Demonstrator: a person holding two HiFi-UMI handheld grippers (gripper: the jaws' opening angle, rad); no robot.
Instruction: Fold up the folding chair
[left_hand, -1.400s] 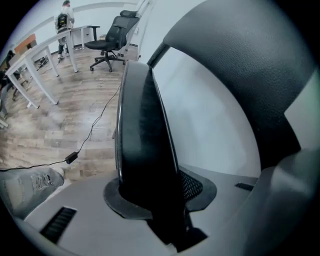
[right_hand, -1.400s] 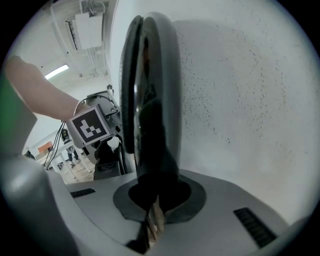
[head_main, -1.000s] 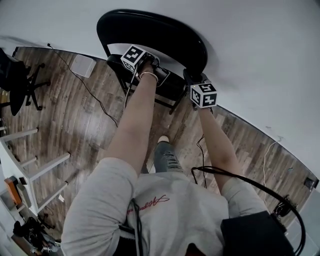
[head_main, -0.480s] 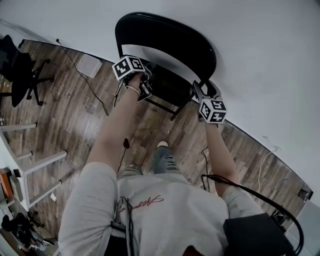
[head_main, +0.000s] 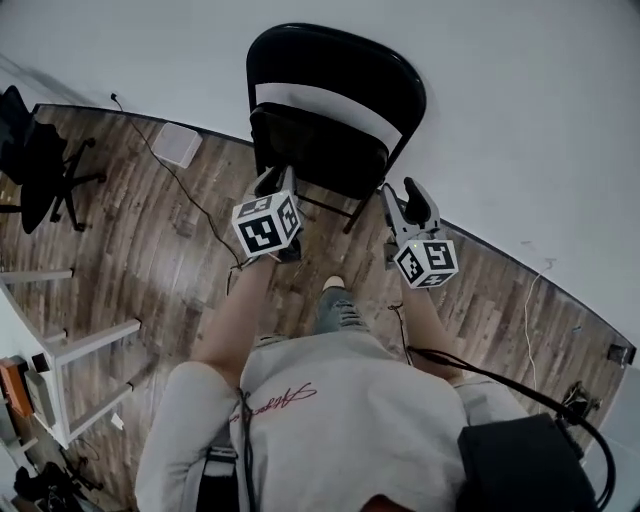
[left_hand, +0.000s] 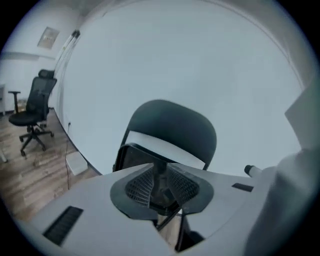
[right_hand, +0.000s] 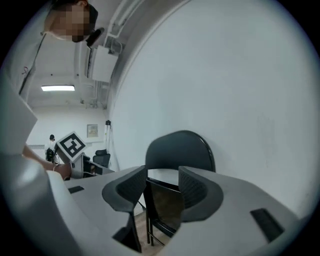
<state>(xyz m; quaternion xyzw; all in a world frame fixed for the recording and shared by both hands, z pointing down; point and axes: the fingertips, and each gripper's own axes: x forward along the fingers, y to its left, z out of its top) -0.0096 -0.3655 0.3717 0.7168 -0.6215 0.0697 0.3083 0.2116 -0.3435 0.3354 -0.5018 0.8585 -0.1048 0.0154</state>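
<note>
Folding chair (head_main: 335, 110) stands folded beside the wall (head_main: 520, 120). Left hand-held gripper (head_main: 272, 183) has just narrowed to a slit, right hand-held gripper (head_main: 401, 198) has just opened wide. Both are empty.

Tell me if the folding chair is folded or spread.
Folded: the folding chair stands with its seat tipped up vertical, flat against its frame.
</note>
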